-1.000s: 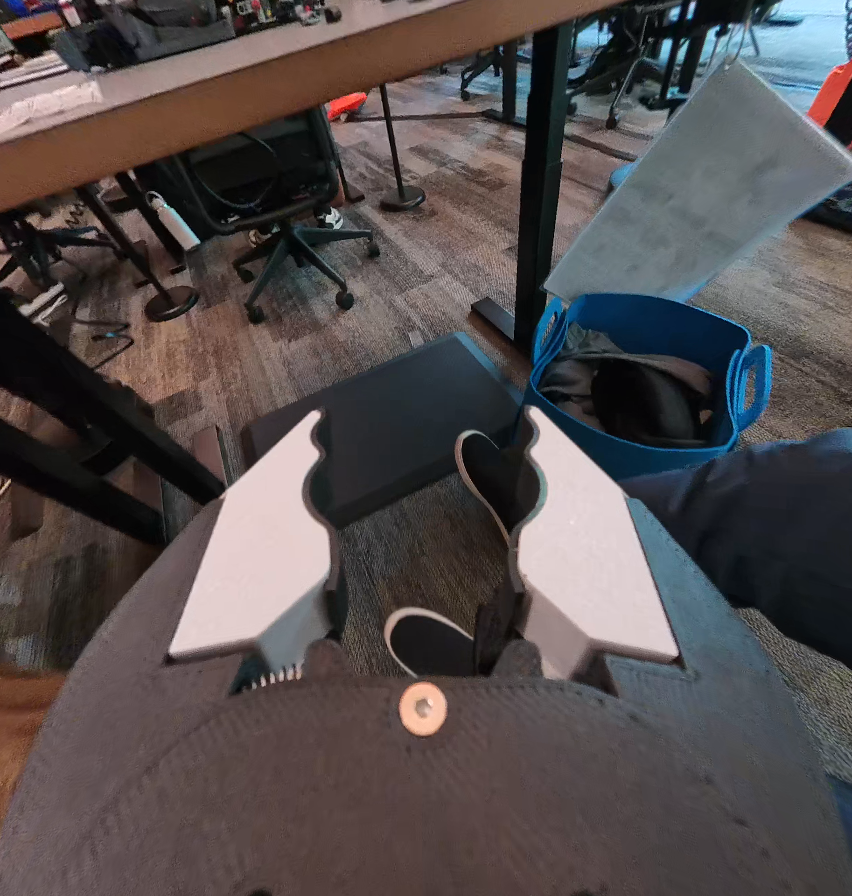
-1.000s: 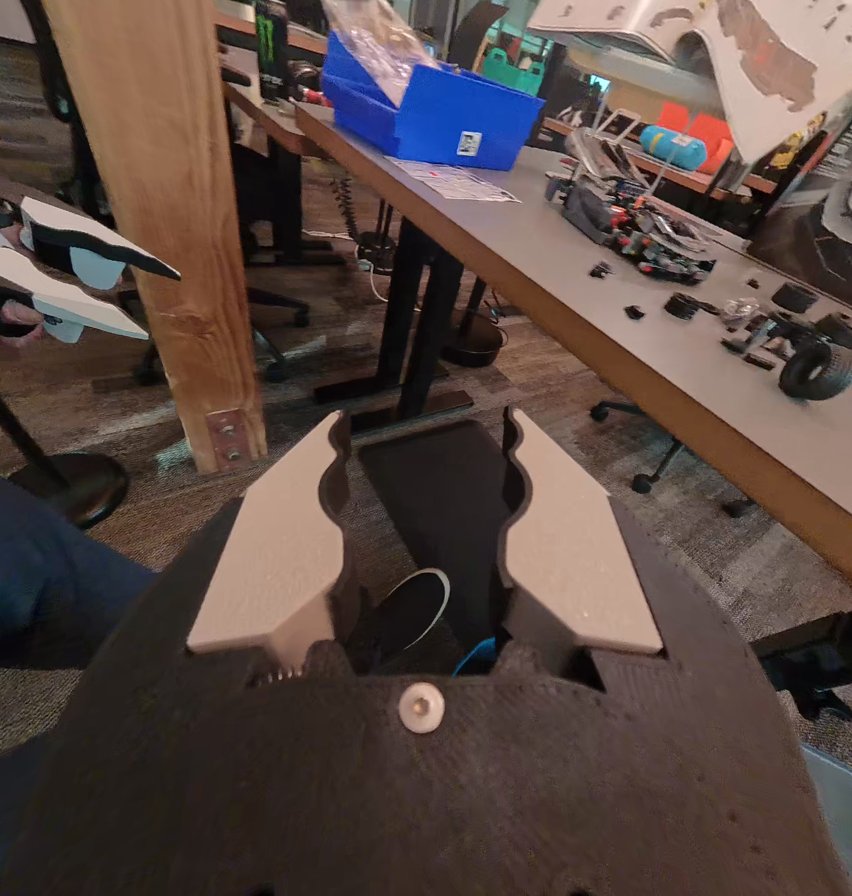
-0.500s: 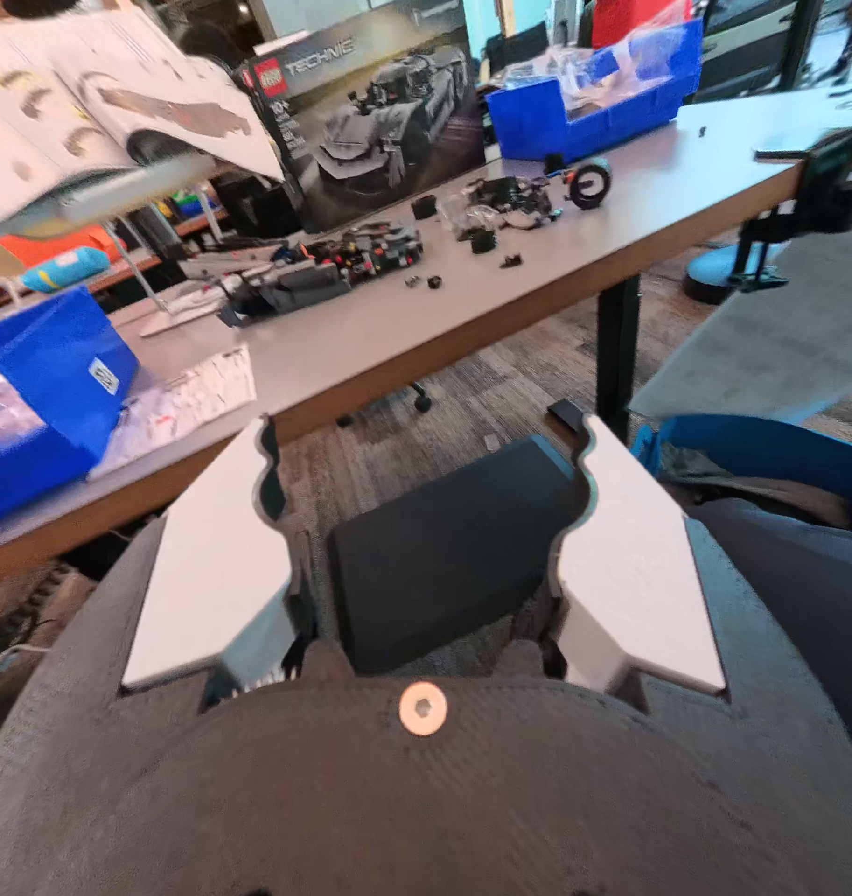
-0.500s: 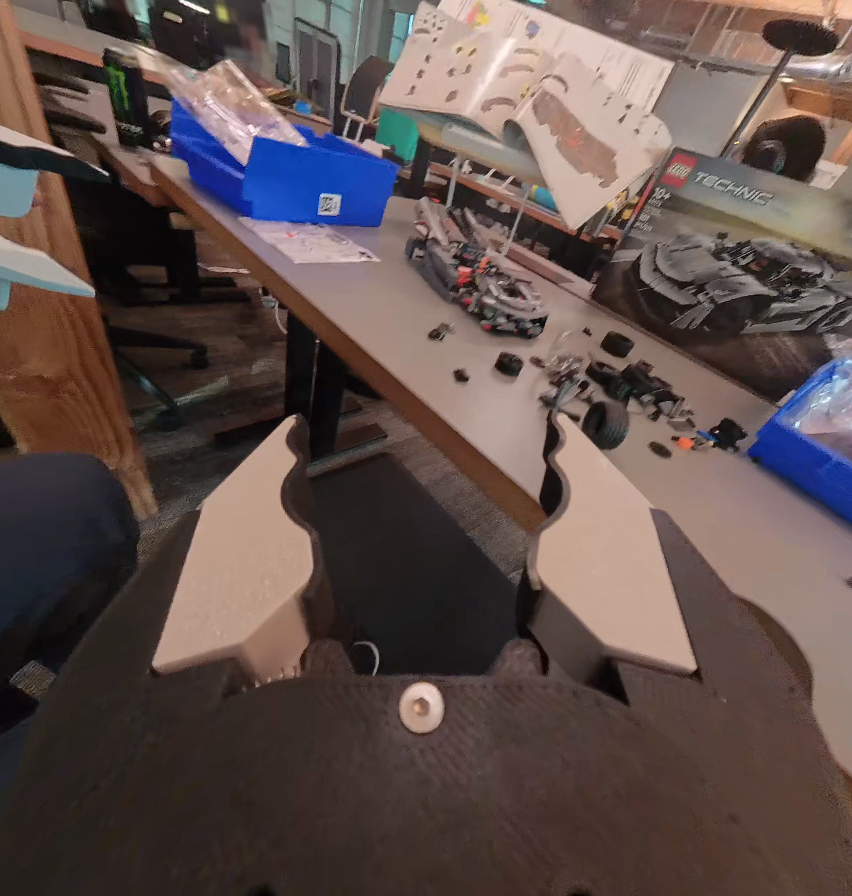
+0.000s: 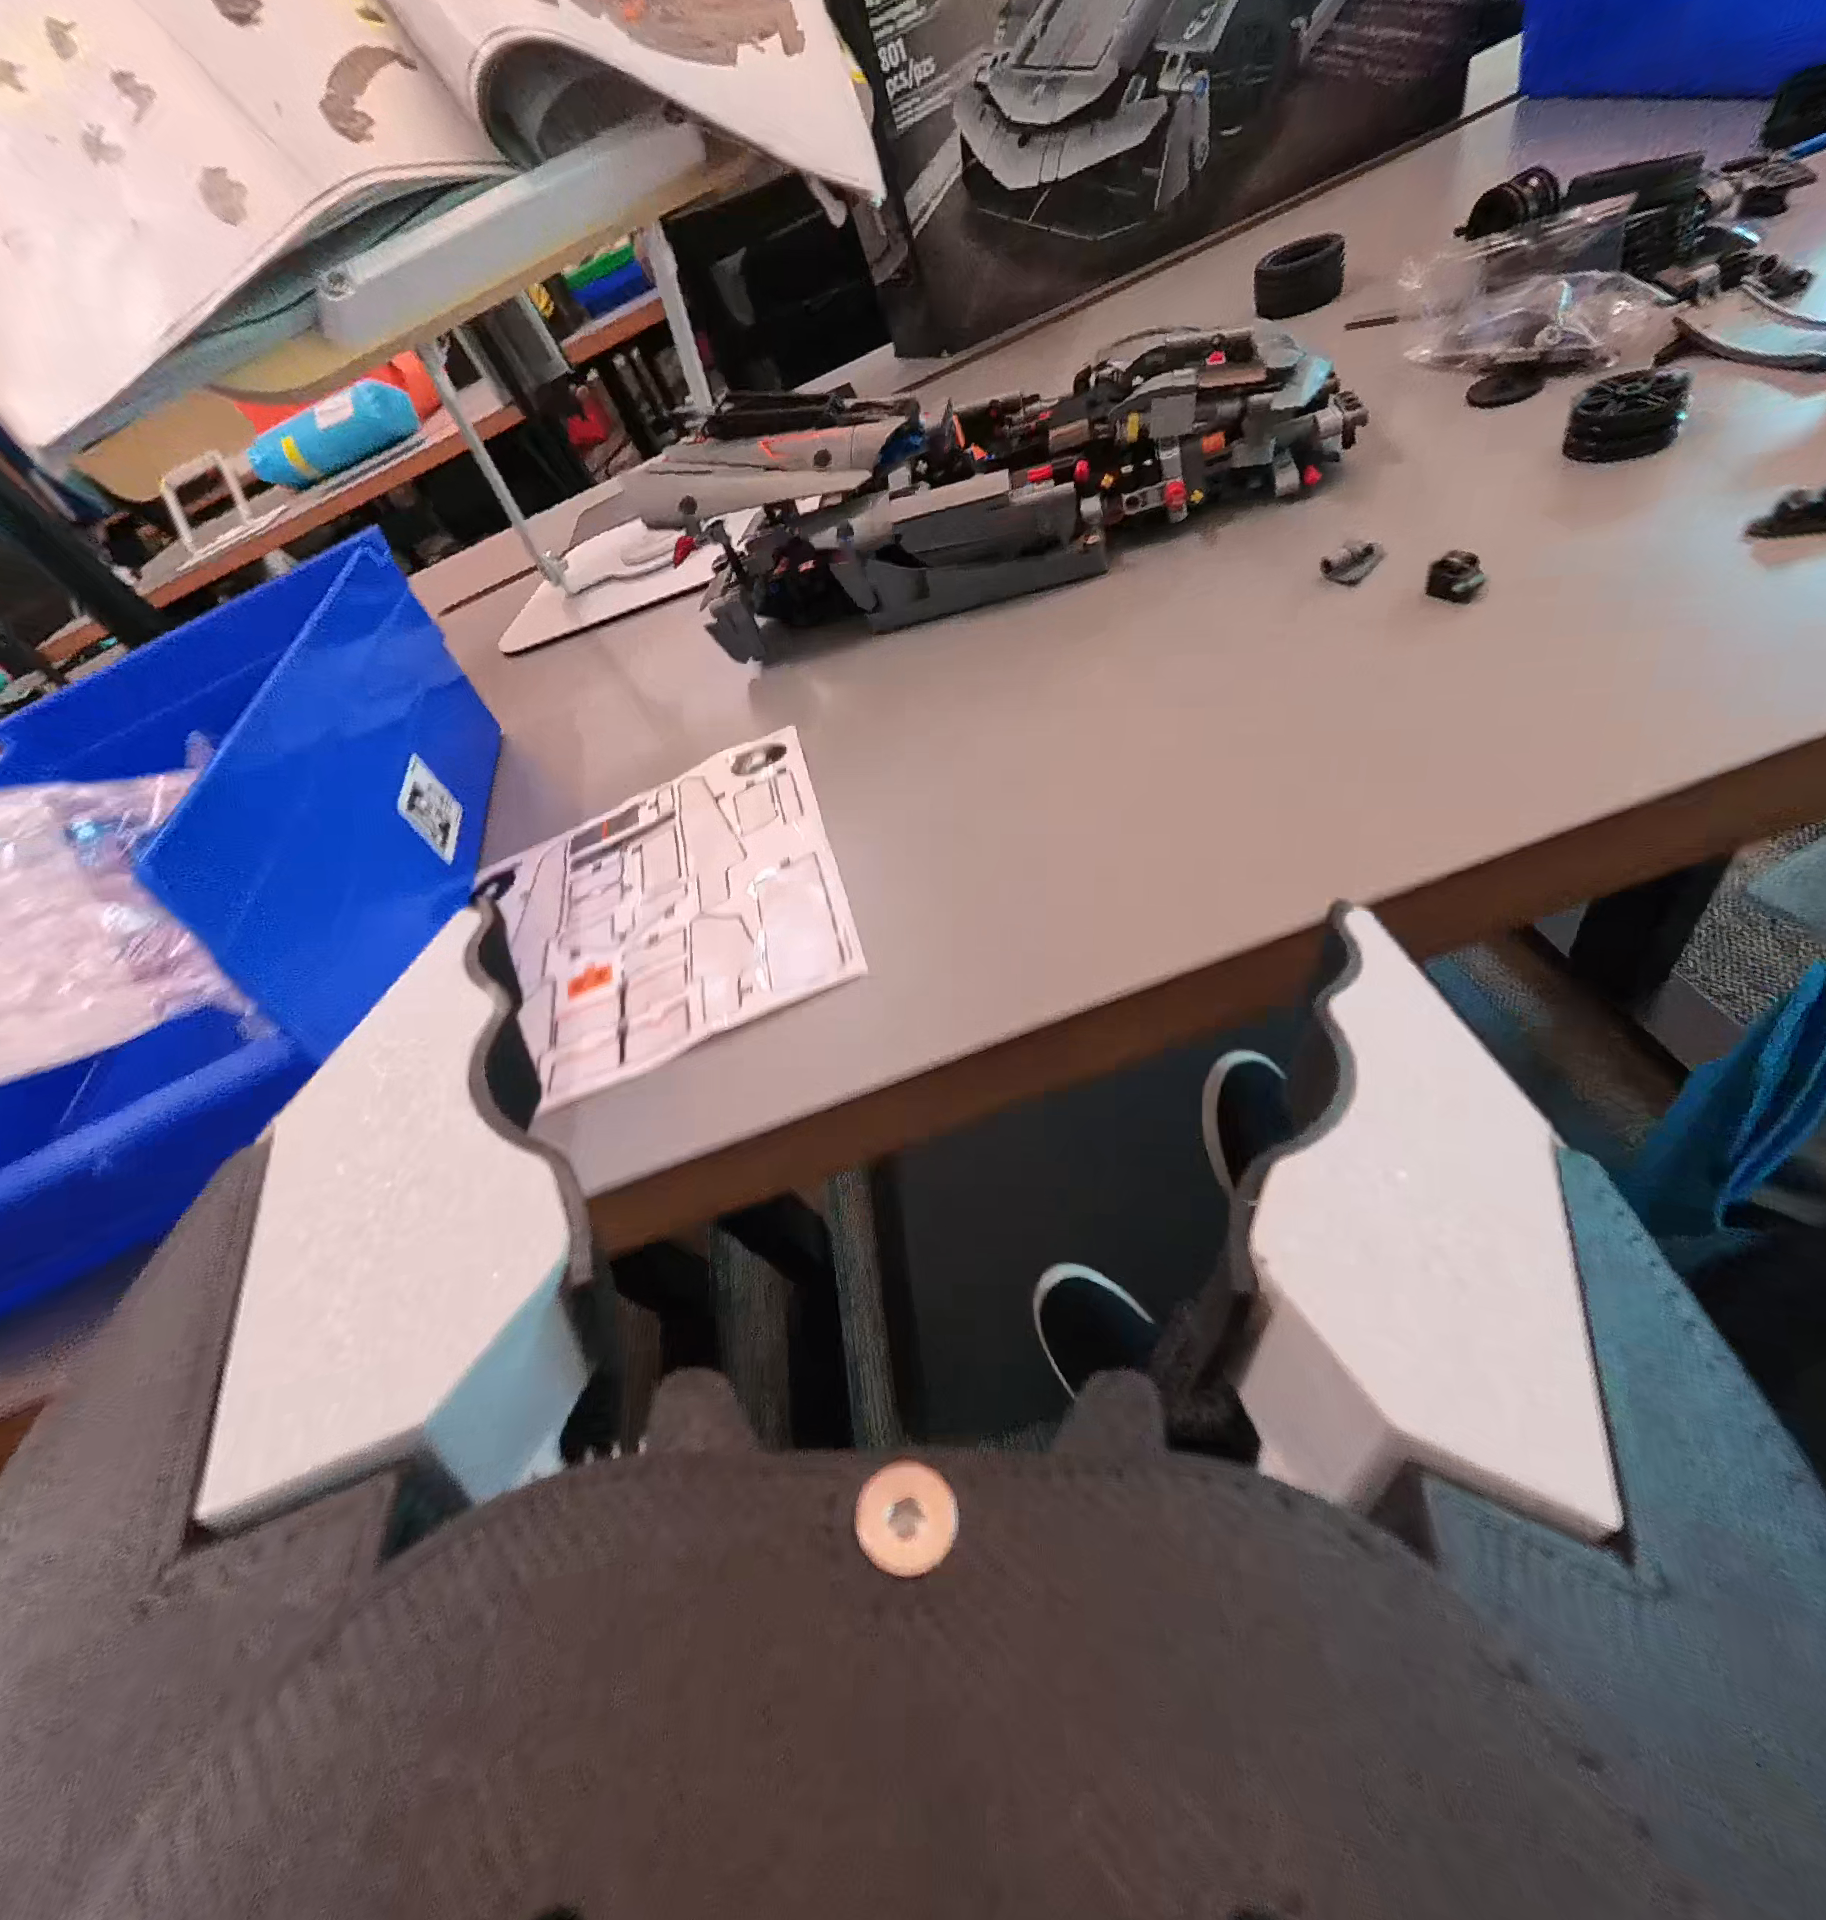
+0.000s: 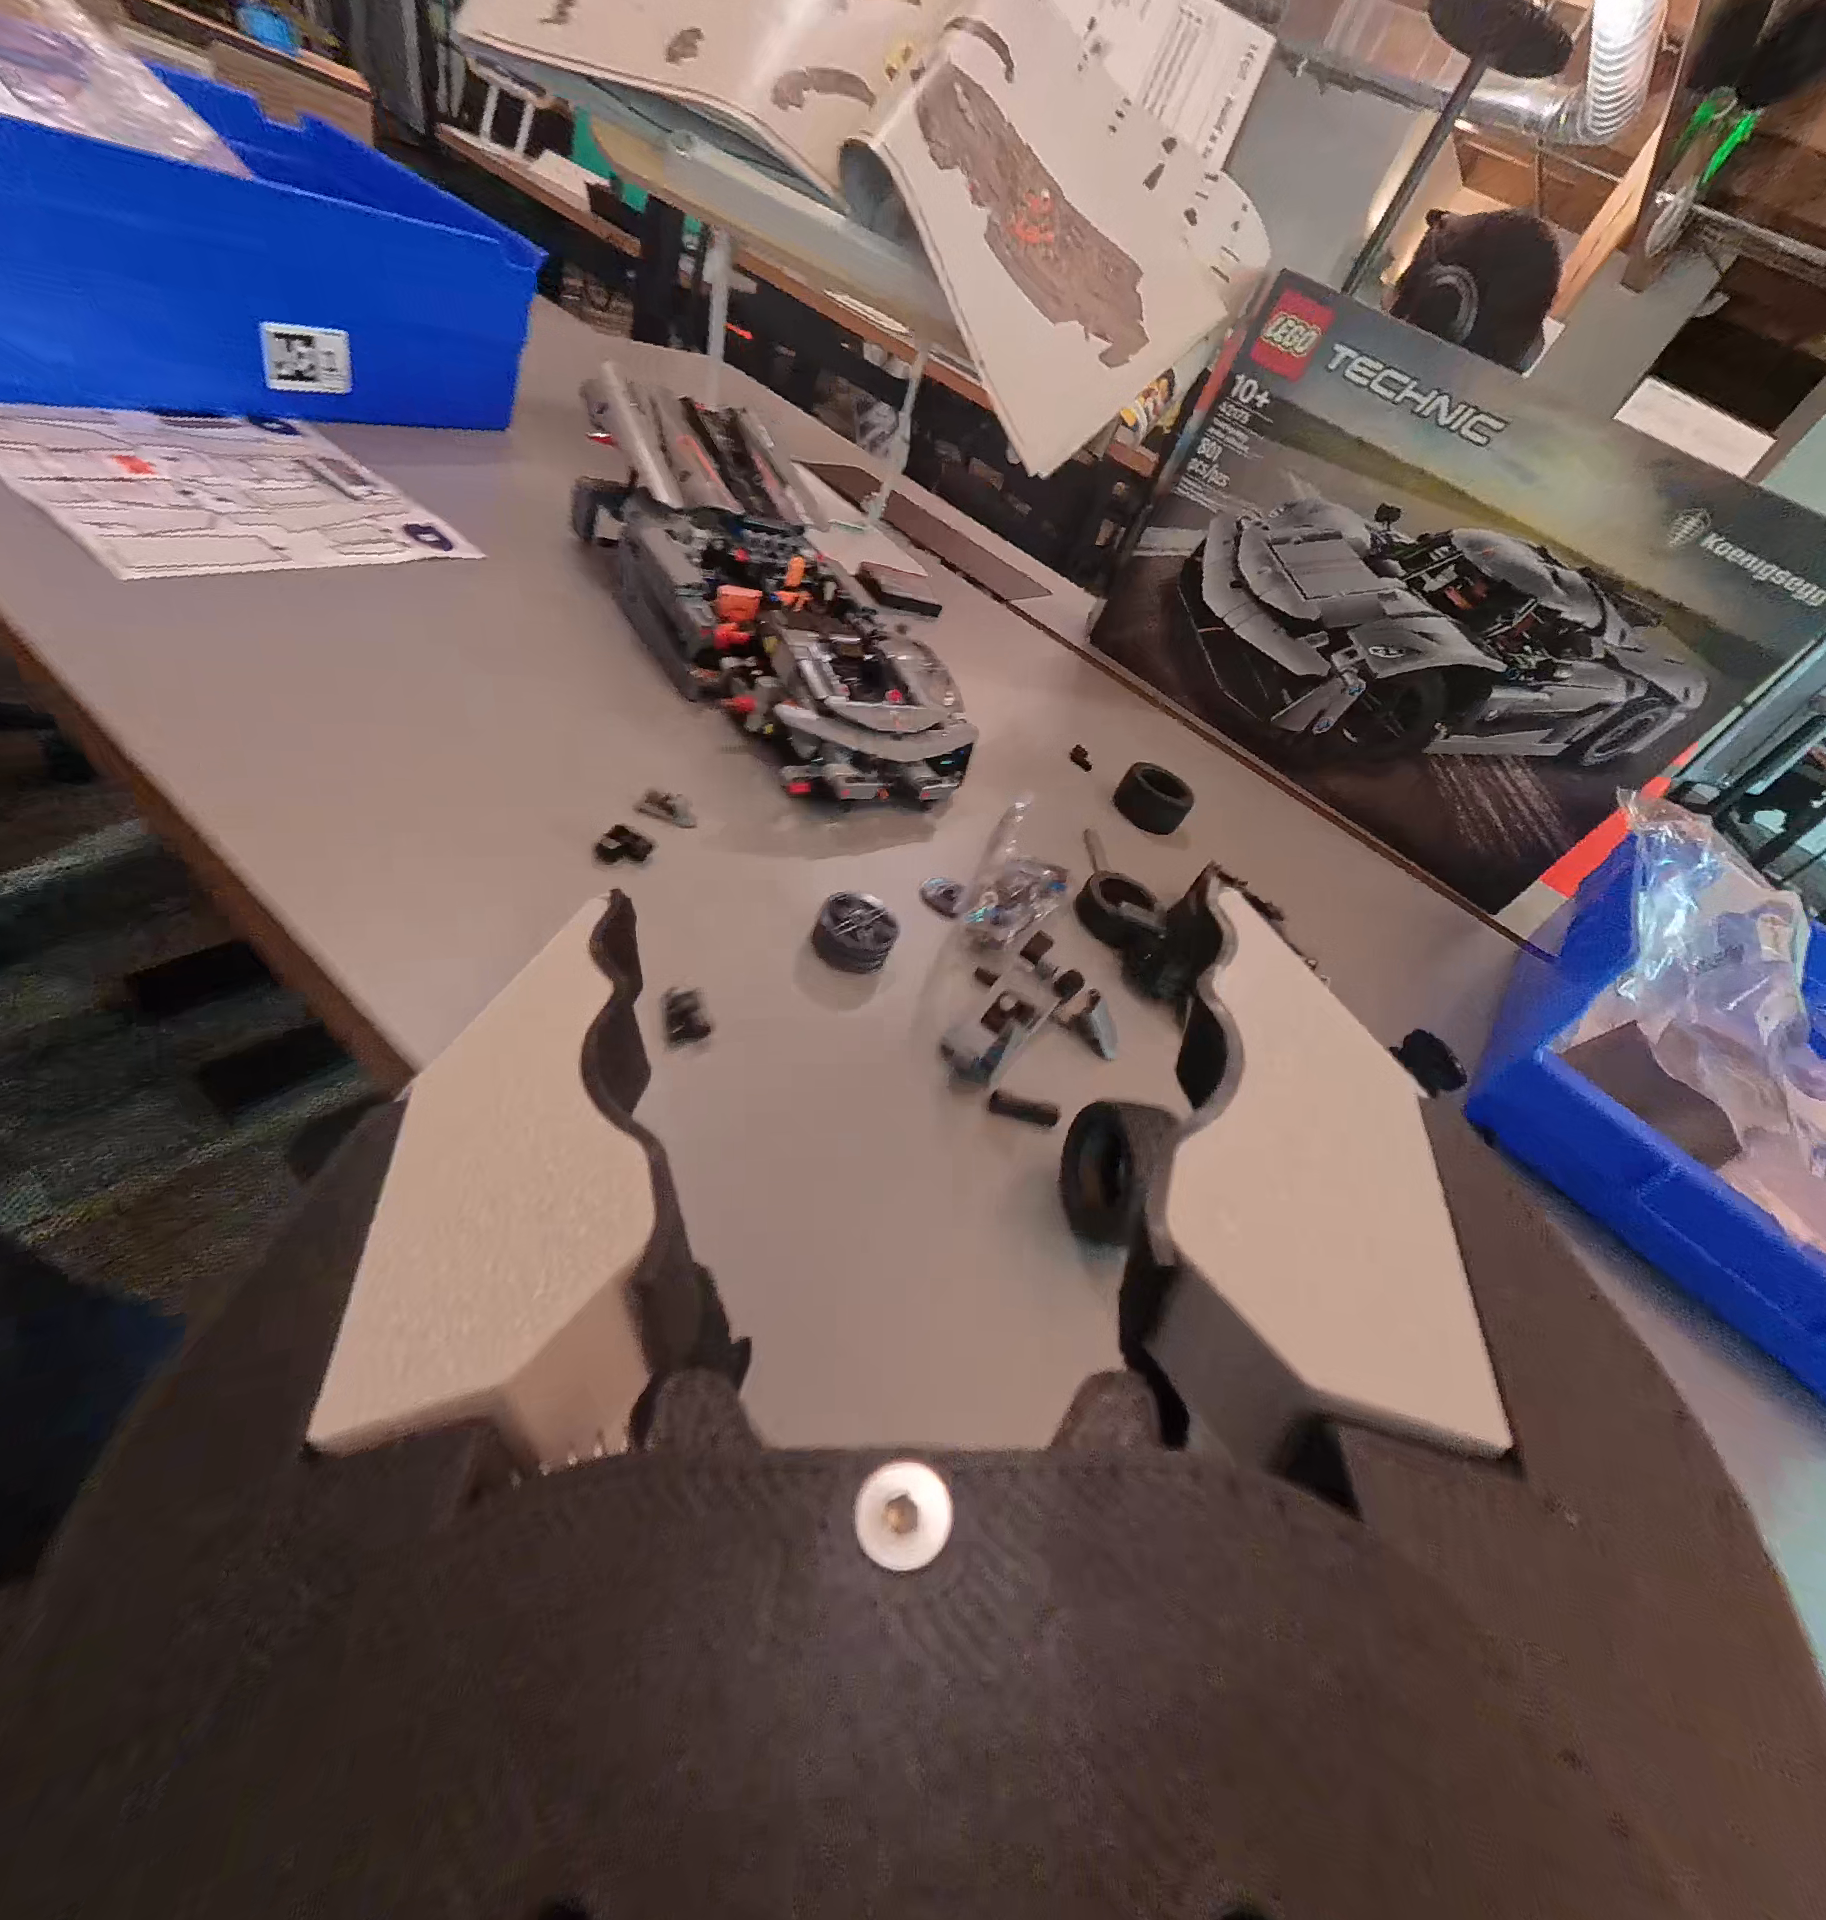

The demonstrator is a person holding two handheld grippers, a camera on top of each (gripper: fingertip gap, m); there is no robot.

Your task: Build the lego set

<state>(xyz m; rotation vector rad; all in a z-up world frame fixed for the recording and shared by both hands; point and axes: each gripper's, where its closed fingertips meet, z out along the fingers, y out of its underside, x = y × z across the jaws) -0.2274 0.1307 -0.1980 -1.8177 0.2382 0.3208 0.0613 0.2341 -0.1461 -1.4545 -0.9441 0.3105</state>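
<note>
Grippers both hang at the near edge of the grey table, fingers spread wide and holding nothing. The half-built car lies past the middle of the right wrist view, its long axis running from upper left toward lower right, blunt end nearest the right gripper. Loose parts sit closer still: a rim and small black pieces between the fingertips, a tyre just beside the right finger. In the left wrist view the car stretches across the upper middle, well beyond the left gripper, which hovers short of the table edge with only a printed sheet near. By my judgement the right gripper is nearer the work.
</note>
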